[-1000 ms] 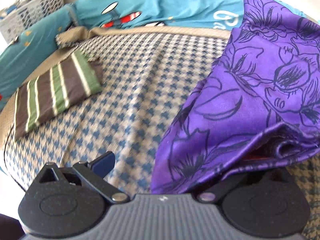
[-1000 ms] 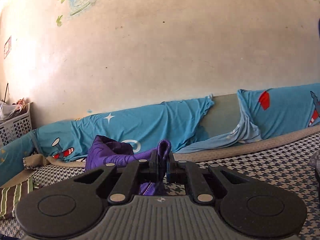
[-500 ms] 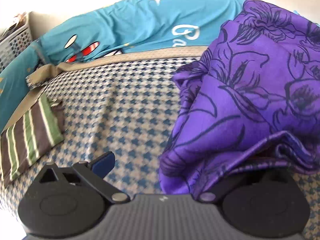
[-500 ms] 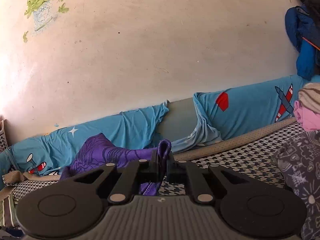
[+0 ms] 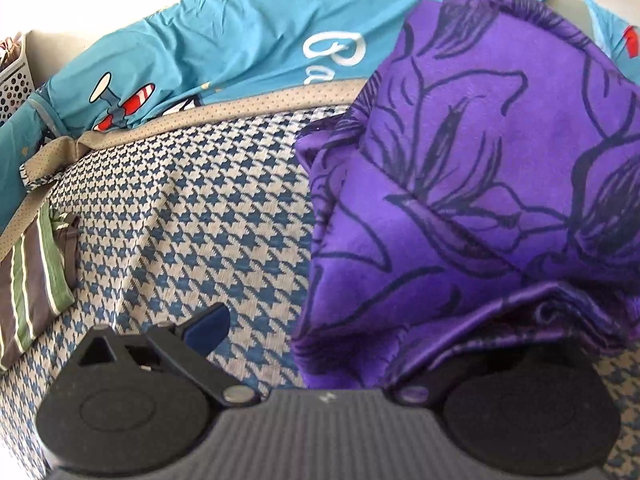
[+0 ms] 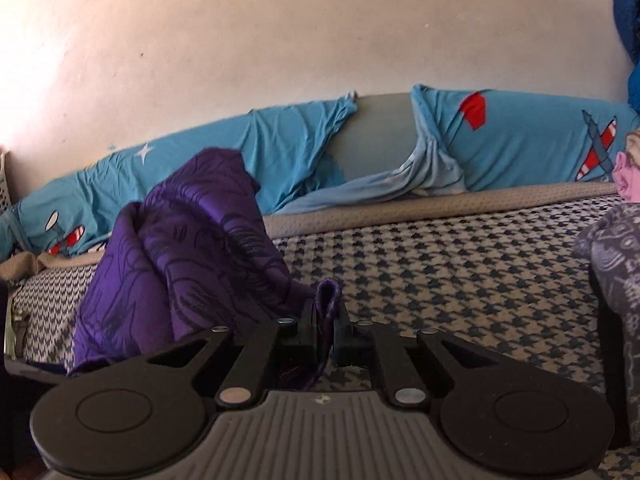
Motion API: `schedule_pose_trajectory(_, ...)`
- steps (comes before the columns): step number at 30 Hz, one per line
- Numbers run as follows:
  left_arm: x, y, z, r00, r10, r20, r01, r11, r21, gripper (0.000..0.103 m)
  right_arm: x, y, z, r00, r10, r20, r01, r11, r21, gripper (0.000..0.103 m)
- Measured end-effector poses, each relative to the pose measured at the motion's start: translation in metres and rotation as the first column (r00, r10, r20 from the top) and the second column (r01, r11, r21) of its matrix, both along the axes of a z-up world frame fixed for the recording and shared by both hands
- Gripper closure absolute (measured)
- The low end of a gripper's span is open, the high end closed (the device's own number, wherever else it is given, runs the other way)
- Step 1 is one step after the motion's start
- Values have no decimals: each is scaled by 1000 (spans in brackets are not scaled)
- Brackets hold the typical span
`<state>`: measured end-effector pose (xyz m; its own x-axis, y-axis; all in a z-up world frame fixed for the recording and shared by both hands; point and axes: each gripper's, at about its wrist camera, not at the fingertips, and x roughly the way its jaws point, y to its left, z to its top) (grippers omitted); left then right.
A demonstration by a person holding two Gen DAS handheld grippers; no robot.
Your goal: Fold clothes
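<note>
We see the right tongs [image 6: 326, 334] pinched shut on a rolled edge of the purple flowered garment [image 6: 192, 256], a loop of the cloth standing up between the two fingers. From that grip the garment bunches up and hangs over the houndstooth bed cover [image 6: 460, 264], on the side toward the white basket [image 6: 3, 184].

In the left wrist view the same purple flowered garment [image 5: 472, 184] drapes over one side of the left tongs [image 5: 320, 332]. One blue fingertip [image 5: 208, 326] shows bare over the bed cover [image 5: 192, 208]; the other finger is buried under the cloth, so we cannot tell whether these tongs are gripping it or merely lying beneath it.

Relative to the purple garment, a folded striped garment [image 5: 32, 276] in brown, green and white lies well apart on the bed cover, near the bed's edge. Behind the garment runs a row of turquoise cushions [image 5: 224, 40] printed with aeroplanes, set against a pale wall [image 6: 320, 40]. On the far side from the striped piece, a grey patterned cloth [image 6: 616, 256] and a pink cloth [image 6: 628, 176] sit at the rim of the right wrist view.
</note>
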<state>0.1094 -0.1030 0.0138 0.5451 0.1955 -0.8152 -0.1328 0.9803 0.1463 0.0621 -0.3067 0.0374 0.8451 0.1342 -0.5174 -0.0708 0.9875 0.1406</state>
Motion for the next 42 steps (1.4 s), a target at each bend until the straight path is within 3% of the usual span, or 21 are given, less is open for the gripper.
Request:
schedule_pose_trajectory(8, 3, 26, -22, 996, 69, -57, -72, 995, -64, 0, 17, 31, -26, 994, 61, -95, -61, 998, 4, 95)
schedule_pose_trajectory(23, -49, 34, 6, 999, -44, 25, 44, 999, -10, 0, 20, 45, -30, 993, 53, -102, -59, 997, -56, 93)
schedule_pose_trajectory(25, -57, 34, 8, 998, -58, 36, 58, 998, 4, 0, 19, 45, -29, 994, 38, -101, -44, 997, -57, 89)
schedule_pose_trajectory(26, -61, 34, 9, 998, -60, 36, 59, 998, 9, 0, 18, 44, -28, 995, 25, -101, -32, 997, -66, 82)
schedule_pose_trajectory(28, -67, 35, 9, 998, -56, 37, 56, 998, 21, 0, 16, 43, -26, 994, -19, -104, 10, 996, -86, 63)
schedule_pose_trajectory(30, -74, 37, 9, 999, -38, 39, 37, 999, 22, 0, 14, 38, -23, 991, -56, -118, 47, 996, -77, 37)
schedule_pose_trajectory(31, -78, 40, 9, 999, -25, 37, 25, 1000, 12, 0, 13, 34, -22, 989, -66, -130, 58, 996, -61, 33)
schedule_pose_trajectory(35, -93, 48, 4, 1000, 16, 5, -16, 999, -35, 0, 8, 17, -18, 980, -38, -194, 49, 997, 54, 28)
schedule_pose_trajectory(42, -107, 44, 4, 999, 35, -13, -35, 999, -12, 0, -11, 8, -14, 976, -12, -217, 28, 997, 69, 25)
